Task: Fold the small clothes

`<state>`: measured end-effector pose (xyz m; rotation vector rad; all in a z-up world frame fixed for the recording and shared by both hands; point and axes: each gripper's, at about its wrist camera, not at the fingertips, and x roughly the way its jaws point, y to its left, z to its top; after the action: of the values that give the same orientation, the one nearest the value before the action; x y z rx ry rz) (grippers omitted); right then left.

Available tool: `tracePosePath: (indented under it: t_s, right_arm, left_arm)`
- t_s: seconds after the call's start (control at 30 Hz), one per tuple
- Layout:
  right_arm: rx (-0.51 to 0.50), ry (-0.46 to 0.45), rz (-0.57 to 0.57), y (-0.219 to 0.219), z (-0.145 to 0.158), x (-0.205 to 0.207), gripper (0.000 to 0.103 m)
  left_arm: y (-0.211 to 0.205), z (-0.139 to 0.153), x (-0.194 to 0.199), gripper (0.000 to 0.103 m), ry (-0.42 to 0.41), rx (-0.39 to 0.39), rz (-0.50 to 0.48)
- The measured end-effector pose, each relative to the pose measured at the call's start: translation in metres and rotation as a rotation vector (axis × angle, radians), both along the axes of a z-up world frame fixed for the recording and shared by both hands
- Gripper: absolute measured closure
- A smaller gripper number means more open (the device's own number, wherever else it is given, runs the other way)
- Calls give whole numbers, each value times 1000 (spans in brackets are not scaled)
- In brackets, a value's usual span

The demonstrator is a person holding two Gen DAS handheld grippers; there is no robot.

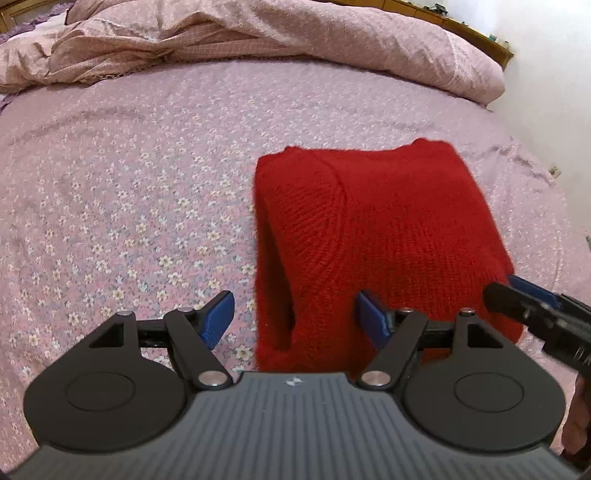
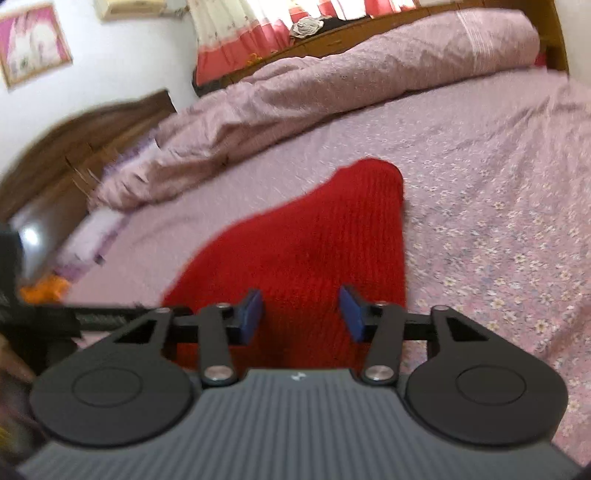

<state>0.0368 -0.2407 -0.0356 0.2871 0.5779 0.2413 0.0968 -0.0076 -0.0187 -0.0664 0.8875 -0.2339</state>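
My left gripper (image 1: 297, 317) has its blue fingers (image 1: 218, 319) spread wide and empty; the near left edge of the red sweater (image 1: 376, 229) runs up between them, untouched as far as I can tell. My right gripper (image 2: 301, 314) stands about half open with the sweater's near edge behind the gap; I see neither pad pressing the knit. In the left view it reaches in at the sweater's near right corner (image 1: 532, 299).

To the left of the sweater the bed (image 1: 129, 184) lies flat and bare, with plenty of room; to the right a narrower strip runs to the bed's edge.

The sweater is folded into a thick rectangle on the floral sheet, its left fold standing open like a loop.

A bunched pink quilt (image 1: 258, 40) fills the far side. A wooden headboard (image 2: 74, 147), a framed picture (image 2: 33, 40) and curtains (image 2: 240, 33) sit beyond.
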Motion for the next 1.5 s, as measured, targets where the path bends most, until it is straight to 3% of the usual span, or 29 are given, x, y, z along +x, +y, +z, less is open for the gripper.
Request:
tracePosePath:
  t_s: [0.13, 0.37, 0.53, 0.9, 1.5]
  right_arm:
    - [-115, -44, 2, 15, -6, -4, 55]
    - [-72, -40, -41, 11, 6, -12, 53]
    - [-45, -28, -46, 11, 15, -25, 45]
    - [-63, 6, -69, 14, 23, -57, 29]
    - [-69, 98, -133, 7, -2, -57, 28]
  left_arm:
    - [-2, 2, -2, 23, -22, 22, 1]
    - [-10, 15, -17, 23, -56, 64, 7]
    - [-13, 22, -35, 20, -57, 78, 7]
    - [-27, 25, -67, 4, -55, 126, 2]
    - [-37, 1, -62, 1, 42, 171, 7]
